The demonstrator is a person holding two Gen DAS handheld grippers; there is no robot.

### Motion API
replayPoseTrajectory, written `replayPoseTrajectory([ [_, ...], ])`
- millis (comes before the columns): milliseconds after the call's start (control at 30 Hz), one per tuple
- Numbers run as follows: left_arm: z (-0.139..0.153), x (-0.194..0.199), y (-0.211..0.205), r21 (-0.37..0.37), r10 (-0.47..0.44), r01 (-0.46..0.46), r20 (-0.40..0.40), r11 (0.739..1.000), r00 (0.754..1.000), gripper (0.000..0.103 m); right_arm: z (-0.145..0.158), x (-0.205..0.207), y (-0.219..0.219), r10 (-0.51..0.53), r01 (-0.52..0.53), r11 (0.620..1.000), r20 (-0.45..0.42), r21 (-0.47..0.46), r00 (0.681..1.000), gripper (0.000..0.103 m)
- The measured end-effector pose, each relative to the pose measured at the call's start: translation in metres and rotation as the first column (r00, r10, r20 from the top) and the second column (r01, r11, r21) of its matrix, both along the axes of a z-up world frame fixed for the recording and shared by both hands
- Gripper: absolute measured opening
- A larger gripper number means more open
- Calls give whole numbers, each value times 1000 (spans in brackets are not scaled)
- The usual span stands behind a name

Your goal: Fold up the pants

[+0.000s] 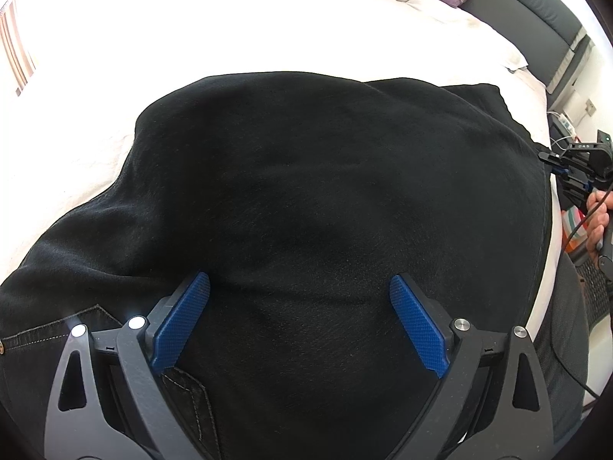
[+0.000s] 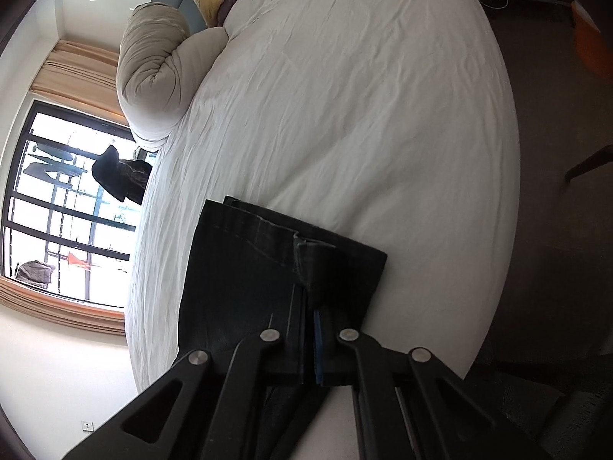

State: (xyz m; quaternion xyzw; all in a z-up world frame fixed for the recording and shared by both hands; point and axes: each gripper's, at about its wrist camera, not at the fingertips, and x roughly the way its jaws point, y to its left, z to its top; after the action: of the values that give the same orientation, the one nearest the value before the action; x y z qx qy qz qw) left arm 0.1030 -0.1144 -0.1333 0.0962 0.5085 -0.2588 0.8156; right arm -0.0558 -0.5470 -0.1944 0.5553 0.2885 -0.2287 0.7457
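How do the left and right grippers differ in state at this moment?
The left gripper is open, its blue pads spread wide over the black pants and clamping nothing; the right gripper is shut on the pants edge. The left sits over the middle of the fabric, the right at the border near the bed edge. Both have blue pads.

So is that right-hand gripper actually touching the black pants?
Touching. In the right wrist view the right gripper has its jaws shut on a folded edge of the pants, with dark cloth pinched between its fingers on the white bed.
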Motion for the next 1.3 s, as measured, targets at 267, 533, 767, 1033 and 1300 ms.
replayPoseTrajectory([
  [267, 4, 2, 8, -22, 19, -19, -7, 1000, 1000, 96, 0, -8, -1, -33, 33, 999, 7, 2, 999, 3],
  [533, -2, 6, 12, -19, 13, -13, 8, 1000, 1000, 99, -12, -9, -2, -38, 38, 999, -16, -14, 999, 2],
  [767, 2, 12, 28, -77, 39, -40, -6, 996, 999, 99, 9, -21, -10, 1, -2, 1000, -48, -31, 999, 25],
  [1033, 0, 14, 40, -94, 47, -46, 8, 994, 999, 99, 104, 41, 54, 312, -312, 899, -51, -307, 949, 33],
  [1300, 4, 9, 57, -127, 31, -31, -1, 991, 1000, 99, 35, 172, 172, 737, -734, 675, 20, -76, 675, 33],
])
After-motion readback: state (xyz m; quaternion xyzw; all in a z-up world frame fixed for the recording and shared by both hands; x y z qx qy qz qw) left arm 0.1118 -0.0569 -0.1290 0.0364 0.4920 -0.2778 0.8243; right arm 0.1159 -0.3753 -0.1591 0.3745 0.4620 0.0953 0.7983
